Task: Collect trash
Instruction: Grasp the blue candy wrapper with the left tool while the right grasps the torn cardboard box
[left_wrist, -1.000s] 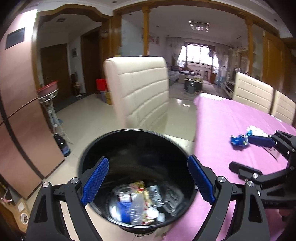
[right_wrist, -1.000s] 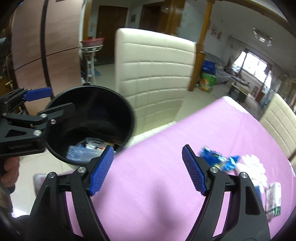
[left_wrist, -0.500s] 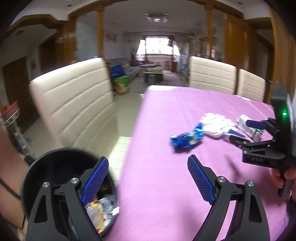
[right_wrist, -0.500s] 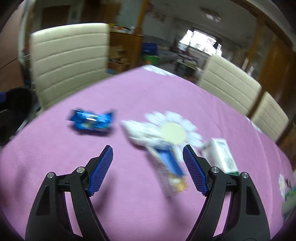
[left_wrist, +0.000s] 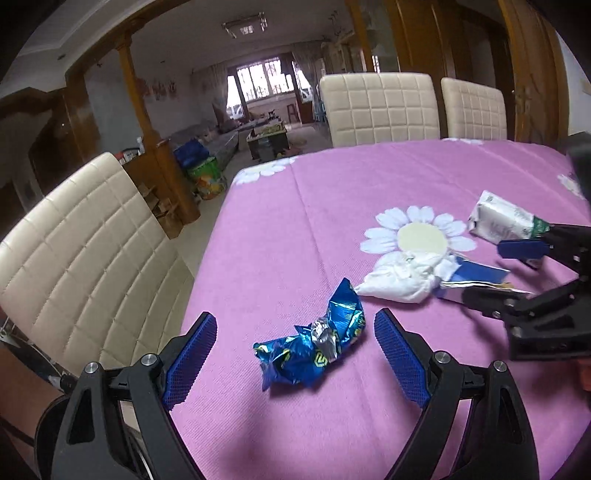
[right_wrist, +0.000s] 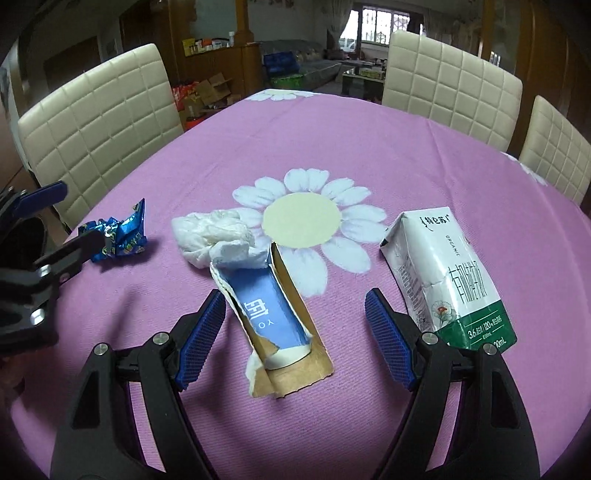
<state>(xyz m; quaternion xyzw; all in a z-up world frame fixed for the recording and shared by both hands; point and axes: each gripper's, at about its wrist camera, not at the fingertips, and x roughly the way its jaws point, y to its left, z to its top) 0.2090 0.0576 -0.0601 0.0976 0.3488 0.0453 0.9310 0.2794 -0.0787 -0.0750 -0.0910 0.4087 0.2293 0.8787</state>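
Milk carton near end hidden behind right hand-held gripper in left wrist view. Torn blue box partly covered by crumpled tissue. Carton small print unreadable.

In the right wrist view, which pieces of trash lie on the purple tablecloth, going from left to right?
Crumpled blue foil wrapper → crumpled white tissue → torn blue and brown cardboard box → white and green milk carton.

Cream quilted chairs round pink-clothed table — bright windows beyond.
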